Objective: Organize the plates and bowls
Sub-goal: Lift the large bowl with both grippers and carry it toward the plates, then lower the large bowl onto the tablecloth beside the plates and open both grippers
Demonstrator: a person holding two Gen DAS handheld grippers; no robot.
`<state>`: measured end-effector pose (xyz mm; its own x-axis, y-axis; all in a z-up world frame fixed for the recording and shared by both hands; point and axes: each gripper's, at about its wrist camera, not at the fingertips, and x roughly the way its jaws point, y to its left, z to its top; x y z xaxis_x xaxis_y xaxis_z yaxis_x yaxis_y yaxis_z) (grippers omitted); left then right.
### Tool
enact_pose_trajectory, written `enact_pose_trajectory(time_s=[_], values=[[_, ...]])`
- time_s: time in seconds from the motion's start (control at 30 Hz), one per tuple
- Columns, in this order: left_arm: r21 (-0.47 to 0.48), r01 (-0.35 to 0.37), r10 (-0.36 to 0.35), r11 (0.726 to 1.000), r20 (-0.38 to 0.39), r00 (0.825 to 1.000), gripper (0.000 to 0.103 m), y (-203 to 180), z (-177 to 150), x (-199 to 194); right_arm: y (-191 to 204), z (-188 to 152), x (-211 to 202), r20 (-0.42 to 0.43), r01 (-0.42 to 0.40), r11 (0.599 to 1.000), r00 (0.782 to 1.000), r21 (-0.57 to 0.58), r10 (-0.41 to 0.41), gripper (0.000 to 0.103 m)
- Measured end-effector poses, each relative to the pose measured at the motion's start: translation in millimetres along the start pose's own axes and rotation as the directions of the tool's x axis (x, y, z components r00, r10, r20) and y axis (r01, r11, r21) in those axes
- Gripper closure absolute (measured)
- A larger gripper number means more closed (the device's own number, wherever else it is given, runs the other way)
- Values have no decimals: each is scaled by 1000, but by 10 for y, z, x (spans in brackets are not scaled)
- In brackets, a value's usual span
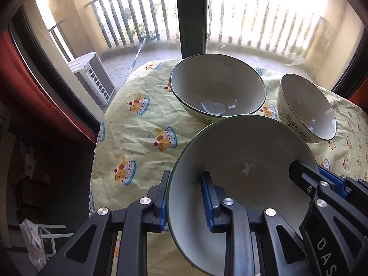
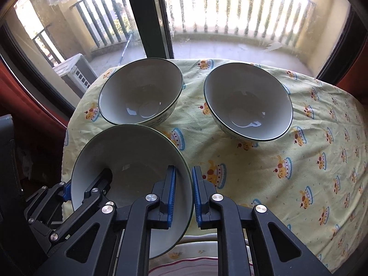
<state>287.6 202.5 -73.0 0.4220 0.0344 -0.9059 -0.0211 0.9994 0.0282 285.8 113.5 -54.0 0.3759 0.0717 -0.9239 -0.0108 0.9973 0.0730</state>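
A white bowl with a dark green rim (image 1: pixel 241 161) (image 2: pixel 131 158) is tilted close to both cameras, above the yellow cake-print tablecloth (image 1: pixel 142 124). My left gripper (image 1: pixel 186 184) is shut on its left rim, one blue pad outside the wall and one inside. On the opposite rim my right gripper (image 2: pixel 184 172) is shut the same way. Each gripper also shows in the other view: right gripper (image 1: pixel 315 172), left gripper (image 2: pixel 80 184). Two more bowls stand upright behind: a large one (image 1: pixel 218 87) (image 2: pixel 140 92) and another (image 1: pixel 308 108) (image 2: pixel 248 101).
Plates with a wavy pink-edged rim (image 2: pixel 191 262) lie under the held bowl at the near edge. The table ends at the left (image 1: pixel 96 156) and abuts a glass balcony window (image 1: pixel 191 16). Bare cloth (image 2: pixel 299 184) spreads to the right.
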Motion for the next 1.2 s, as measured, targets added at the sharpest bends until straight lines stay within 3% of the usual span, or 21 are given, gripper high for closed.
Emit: enact_pose_trajectory(time_s=[0.2,0.63,0.93,1.2], values=[[31,30,-31,999,4,1000,79,-258,-115,-221,-227,-141,-264,16,12,1000,1000,25,-12,85],[131,109,-114,985,32,993,79,-1180,-498,-621,-1146,-620,-809,43,66,988,996,136,-73,85],[96,94,-96,991,14,995,79,-1746,-905,-774,-1817,-1003,-1006,49,49,991,997,126,-56,85],[17,60,-60,998,-7,998,79,-2148,-1223,-851,-2276,-1229,-1039,20,19,999,1000,48,-20,85]])
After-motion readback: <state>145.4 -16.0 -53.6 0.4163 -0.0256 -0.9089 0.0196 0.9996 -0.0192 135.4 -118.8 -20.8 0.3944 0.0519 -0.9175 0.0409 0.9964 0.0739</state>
